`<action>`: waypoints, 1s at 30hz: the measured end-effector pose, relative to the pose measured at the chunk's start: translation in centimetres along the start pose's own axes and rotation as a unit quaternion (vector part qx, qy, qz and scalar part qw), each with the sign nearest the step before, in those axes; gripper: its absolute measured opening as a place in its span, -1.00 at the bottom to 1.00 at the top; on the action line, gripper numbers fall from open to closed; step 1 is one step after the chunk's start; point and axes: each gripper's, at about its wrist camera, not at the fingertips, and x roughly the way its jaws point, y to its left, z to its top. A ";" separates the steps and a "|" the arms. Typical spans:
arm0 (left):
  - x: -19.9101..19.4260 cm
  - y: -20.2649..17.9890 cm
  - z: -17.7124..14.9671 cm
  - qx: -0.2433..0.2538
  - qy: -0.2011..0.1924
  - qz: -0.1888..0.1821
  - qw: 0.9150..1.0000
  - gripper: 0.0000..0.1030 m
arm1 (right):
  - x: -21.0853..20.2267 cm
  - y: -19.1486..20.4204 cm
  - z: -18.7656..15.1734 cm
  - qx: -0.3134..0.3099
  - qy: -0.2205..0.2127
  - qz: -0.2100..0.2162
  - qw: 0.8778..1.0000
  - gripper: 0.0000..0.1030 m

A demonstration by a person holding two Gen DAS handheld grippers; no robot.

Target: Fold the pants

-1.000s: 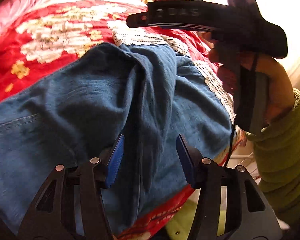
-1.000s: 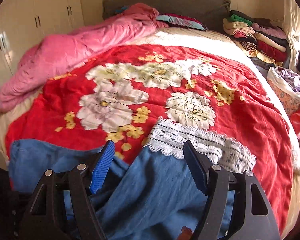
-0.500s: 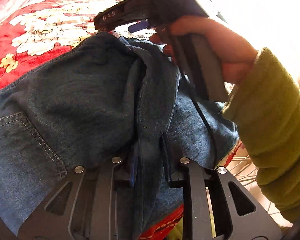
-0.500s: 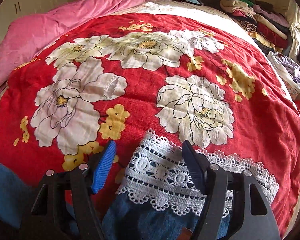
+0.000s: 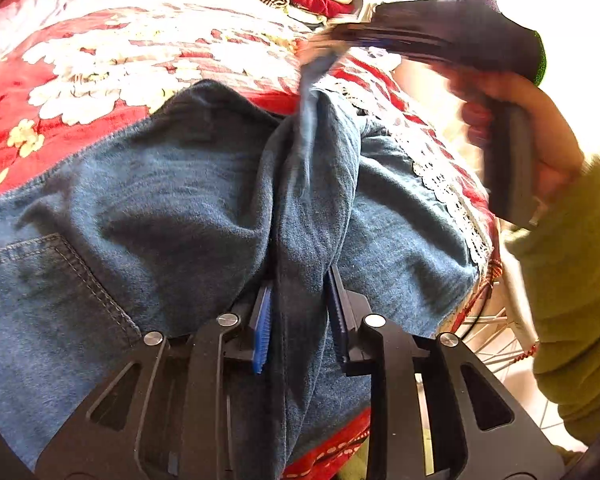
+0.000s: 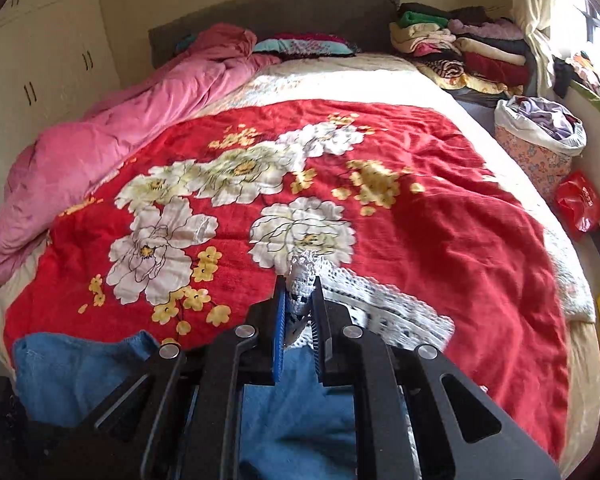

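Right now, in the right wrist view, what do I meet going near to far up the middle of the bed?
Blue jeans → white lace hem pinched in the right gripper → red floral blanket → cream sheet → patterned pillow → dark headboard.
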 end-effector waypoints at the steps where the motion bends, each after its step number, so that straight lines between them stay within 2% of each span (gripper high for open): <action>1: -0.2 0.1 -0.1 0.001 -0.002 0.003 1.000 -0.64 | -1.3 -0.8 -0.4 0.010 -0.008 0.000 1.000 -0.80; 6: -0.6 -0.2 0.3 0.005 -0.015 0.023 1.000 -0.66 | -6.0 -4.4 -2.8 0.055 -0.034 -0.005 0.998 -0.80; 7: -1.0 -0.4 0.2 0.006 -0.021 0.028 0.999 -0.82 | -6.8 -5.2 -3.5 0.066 -0.036 -0.003 0.997 -0.80; 9: -1.5 -0.2 0.2 0.009 -0.030 0.030 0.999 -1.00 | -7.9 -6.1 -5.0 0.082 -0.032 0.001 0.996 -0.80; 13: -2.5 -0.8 0.2 0.030 -0.049 0.038 0.998 -1.00 | -10.4 -7.2 -8.3 0.102 -0.021 0.005 0.995 -0.80; 18: -2.6 -1.7 -0.4 0.055 -0.036 0.046 0.997 -1.00 | -12.9 -8.5 -13.0 0.130 -0.002 0.009 0.992 -0.80; 23: -1.5 -3.1 -1.9 0.088 -0.007 0.059 0.994 -1.00 | -12.5 -9.8 -17.1 0.155 0.039 0.002 0.987 -0.80; 30: -1.1 -4.3 -3.0 0.118 0.009 0.084 0.989 -1.00 | -11.7 -10.9 -19.1 0.165 0.064 0.004 0.984 -0.80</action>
